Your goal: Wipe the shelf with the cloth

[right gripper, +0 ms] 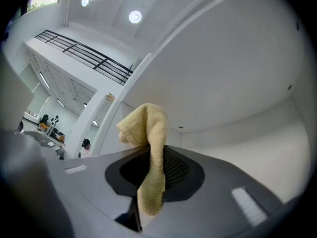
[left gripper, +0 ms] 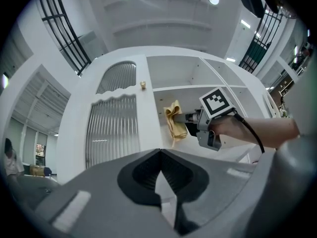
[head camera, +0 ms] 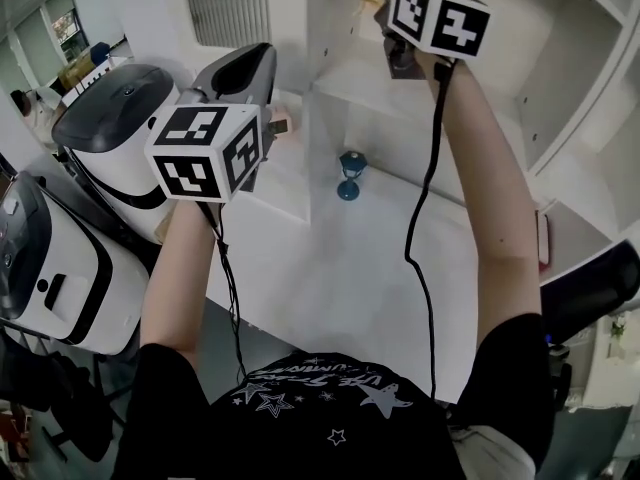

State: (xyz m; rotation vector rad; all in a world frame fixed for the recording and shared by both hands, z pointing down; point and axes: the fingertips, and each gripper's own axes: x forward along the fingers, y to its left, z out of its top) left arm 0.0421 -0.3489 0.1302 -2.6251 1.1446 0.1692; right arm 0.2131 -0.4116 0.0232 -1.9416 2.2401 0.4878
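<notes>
My right gripper (right gripper: 148, 185) pinched the yellow terry cloth (right gripper: 147, 133) inside the white cabinet shelf (right gripper: 233, 148); my left gripper (left gripper: 160, 155) had its jaws pressed together on nothing.

In the left gripper view, a ribbed glass cabinet door (left gripper: 117, 128) with a small brass knob (left gripper: 143, 85) filled the middle left, just beside the cloth. In the head view, a small blue goblet-shaped stand (head camera: 348, 177) sat at centre on the white counter (head camera: 350, 268), with rounded white appliances (head camera: 110, 148) at left. Lettering on my black starred shirt (head camera: 320, 398) was too blurred to read.
</notes>
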